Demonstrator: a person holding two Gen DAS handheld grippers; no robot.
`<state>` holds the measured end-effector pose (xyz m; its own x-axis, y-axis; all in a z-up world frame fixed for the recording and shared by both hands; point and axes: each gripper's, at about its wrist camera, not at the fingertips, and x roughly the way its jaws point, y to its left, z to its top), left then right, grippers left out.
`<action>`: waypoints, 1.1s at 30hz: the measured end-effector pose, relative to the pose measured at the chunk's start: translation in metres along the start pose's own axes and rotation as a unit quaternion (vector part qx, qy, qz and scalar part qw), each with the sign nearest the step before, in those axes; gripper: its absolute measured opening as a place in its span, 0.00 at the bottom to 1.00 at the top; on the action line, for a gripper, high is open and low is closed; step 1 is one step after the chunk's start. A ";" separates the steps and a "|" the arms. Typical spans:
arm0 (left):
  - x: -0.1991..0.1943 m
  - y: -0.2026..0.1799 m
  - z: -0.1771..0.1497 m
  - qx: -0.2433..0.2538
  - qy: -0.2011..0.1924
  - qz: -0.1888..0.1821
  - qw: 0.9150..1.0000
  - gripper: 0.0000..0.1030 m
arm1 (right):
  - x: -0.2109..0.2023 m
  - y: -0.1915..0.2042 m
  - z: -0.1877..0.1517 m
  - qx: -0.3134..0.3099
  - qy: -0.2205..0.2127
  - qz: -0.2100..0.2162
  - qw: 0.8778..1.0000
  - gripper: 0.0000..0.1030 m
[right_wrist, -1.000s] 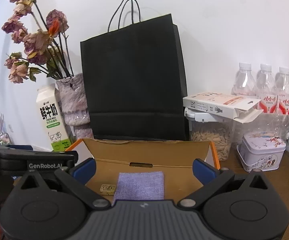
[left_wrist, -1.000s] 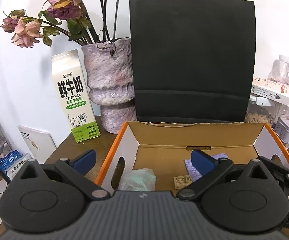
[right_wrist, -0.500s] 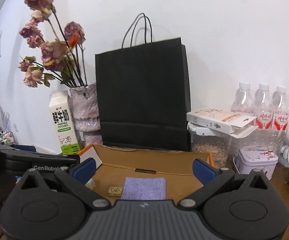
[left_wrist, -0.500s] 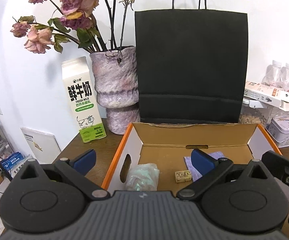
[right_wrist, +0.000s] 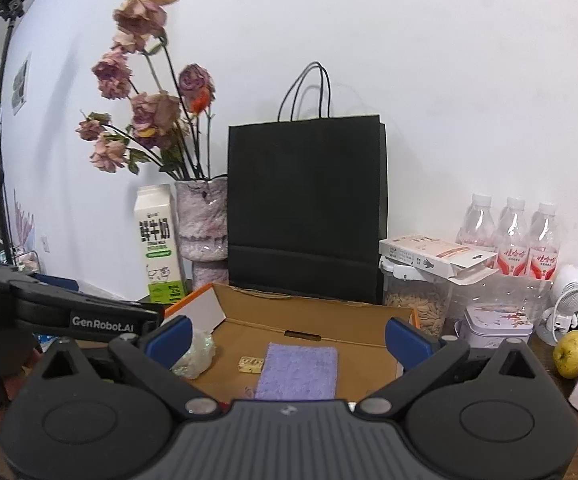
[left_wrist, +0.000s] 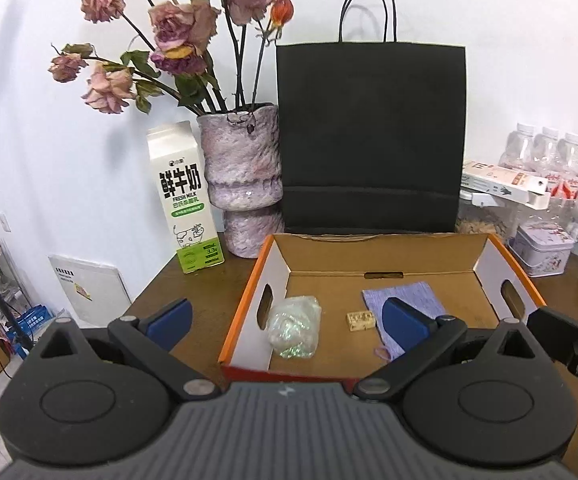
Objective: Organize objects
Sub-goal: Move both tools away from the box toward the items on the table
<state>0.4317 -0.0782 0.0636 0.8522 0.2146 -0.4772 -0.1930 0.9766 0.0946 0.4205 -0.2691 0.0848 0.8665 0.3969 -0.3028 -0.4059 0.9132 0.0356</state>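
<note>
With both grippers spread wide and empty, I see the purple cloth (right_wrist: 297, 370) in the cardboard box (left_wrist: 373, 255) dead ahead of my right gripper (right_wrist: 288, 336), long axis running away from it; my left gripper (left_wrist: 287, 314) sits off to its left.

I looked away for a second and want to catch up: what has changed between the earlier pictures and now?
Both grippers, left and right, pulled back and up from the cardboard box, so more of the table and wall shows. Nothing was gripped or released; both stay open and empty. The purple cloth, small tan block and crumpled plastic wrap lie where they were.
</note>
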 end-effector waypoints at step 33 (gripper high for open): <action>-0.128 0.068 -0.092 0.001 -0.011 -0.042 0.999 1.00 | -0.130 0.073 -0.071 -0.016 -0.011 -0.001 1.000 1.00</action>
<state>0.2644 -0.0402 0.0506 0.8756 0.1326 -0.4644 -0.1202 0.9912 0.0563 0.2574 -0.2609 0.0595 0.8731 0.3976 -0.2821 -0.4132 0.9106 0.0049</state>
